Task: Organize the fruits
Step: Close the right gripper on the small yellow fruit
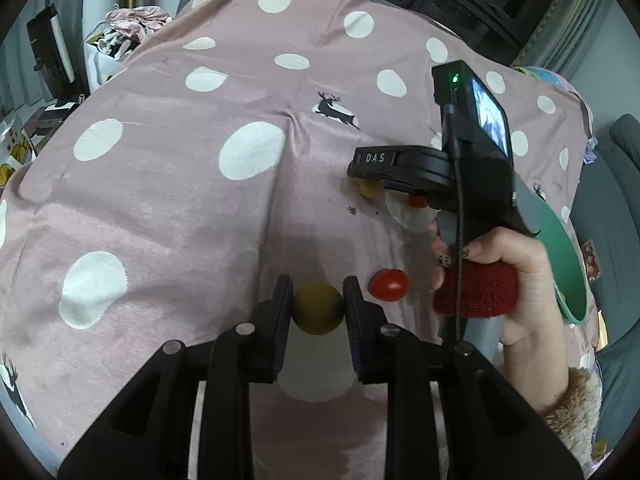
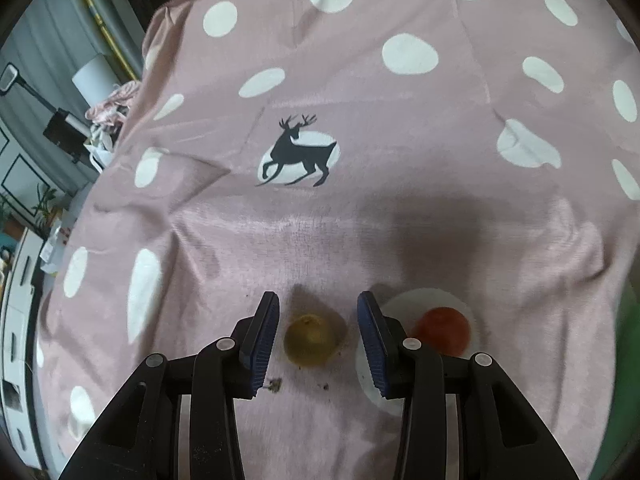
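Observation:
My left gripper (image 1: 319, 298) is shut on a round yellow-brown fruit (image 1: 318, 309), held just above the pink dotted cloth (image 1: 168, 208). A red cherry tomato (image 1: 389, 285) lies on the cloth to its right. In the right wrist view my right gripper (image 2: 318, 322) is open and points down at a second yellow-brown fruit (image 2: 311, 340). That fruit lies on the cloth between the pads, with a gap on each side. Another red tomato (image 2: 442, 330) rests on a white dot just right of the right finger. In the left wrist view this same yellow-brown fruit (image 1: 372, 189) peeks out under the right tool.
A person's hand (image 1: 520, 280) holds the right tool's body (image 1: 472, 152) by a red-wrapped grip. A green bowl (image 1: 570, 264) stands behind it at the right; its edge (image 2: 628, 320) also shows in the right wrist view. Dark crumbs (image 2: 274, 385) dot the cloth. Clutter lies beyond the far left edge.

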Motion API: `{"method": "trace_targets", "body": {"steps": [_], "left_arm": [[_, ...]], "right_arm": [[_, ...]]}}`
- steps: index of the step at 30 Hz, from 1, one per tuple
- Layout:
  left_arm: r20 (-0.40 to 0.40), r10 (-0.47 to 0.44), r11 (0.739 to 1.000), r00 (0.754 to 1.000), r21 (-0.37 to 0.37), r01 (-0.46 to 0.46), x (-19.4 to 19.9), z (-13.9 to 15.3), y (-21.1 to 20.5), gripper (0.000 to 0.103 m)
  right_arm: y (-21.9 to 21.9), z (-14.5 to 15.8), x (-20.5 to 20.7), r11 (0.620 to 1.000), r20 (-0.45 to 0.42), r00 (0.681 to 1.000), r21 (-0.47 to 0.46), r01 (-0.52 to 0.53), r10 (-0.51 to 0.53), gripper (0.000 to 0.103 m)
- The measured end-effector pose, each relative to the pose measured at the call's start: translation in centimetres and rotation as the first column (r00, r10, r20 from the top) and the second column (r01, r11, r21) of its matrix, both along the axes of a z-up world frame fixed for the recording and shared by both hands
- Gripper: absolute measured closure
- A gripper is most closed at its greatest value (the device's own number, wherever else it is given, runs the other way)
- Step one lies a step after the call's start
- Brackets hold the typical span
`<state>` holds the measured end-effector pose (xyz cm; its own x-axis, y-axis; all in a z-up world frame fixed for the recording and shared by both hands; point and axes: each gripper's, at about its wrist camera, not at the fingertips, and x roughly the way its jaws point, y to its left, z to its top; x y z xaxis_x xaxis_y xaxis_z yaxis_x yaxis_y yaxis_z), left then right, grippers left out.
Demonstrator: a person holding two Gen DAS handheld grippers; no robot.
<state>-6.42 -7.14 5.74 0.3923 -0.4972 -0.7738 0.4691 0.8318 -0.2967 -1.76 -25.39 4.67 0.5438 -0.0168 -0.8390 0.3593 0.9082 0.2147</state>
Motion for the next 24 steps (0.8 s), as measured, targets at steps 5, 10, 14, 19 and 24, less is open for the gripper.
{"method": "trace_targets", "body": {"steps": [5,10,14,19,24], "left_arm": [[0.004,0.013,1.0,1.0,-0.002,-0.013,-0.5,0.1,0.3,0.078],[0.015,0.011,1.0,1.0,-0.012,-0.011,-0.8,0.3,0.2,0.078],[0.012,0.026,0.999,1.0,-0.022,-0.025,-0.6,0.4,0.6,0.078],[-0.001,0.047,0.998,0.999,-0.038,-0.047,-0.1,0.4,1.2,0.078],[-0.005,0.052,0.998,0.999,-0.037,-0.052,0.3,0.3,1.2,0.078]], "right_arm": [[0.3,0.0,0.2,0.999,0.015,1.0,-0.041,0.007,-0.006,0.072],[0.5,0.3,0.3,0.997,0.026,1.0,-0.08,0.002,0.0,0.094],[-0.4,0.8,-0.2,1.0,0.052,0.999,-0.03,0.004,-0.003,0.096],[-1.7,2.4,-1.3,0.999,0.093,0.995,0.023,0.027,-0.029,0.096],[-2.0,2.6,-1.5,0.997,0.06,0.998,0.073,0.027,-0.032,0.079]]}}
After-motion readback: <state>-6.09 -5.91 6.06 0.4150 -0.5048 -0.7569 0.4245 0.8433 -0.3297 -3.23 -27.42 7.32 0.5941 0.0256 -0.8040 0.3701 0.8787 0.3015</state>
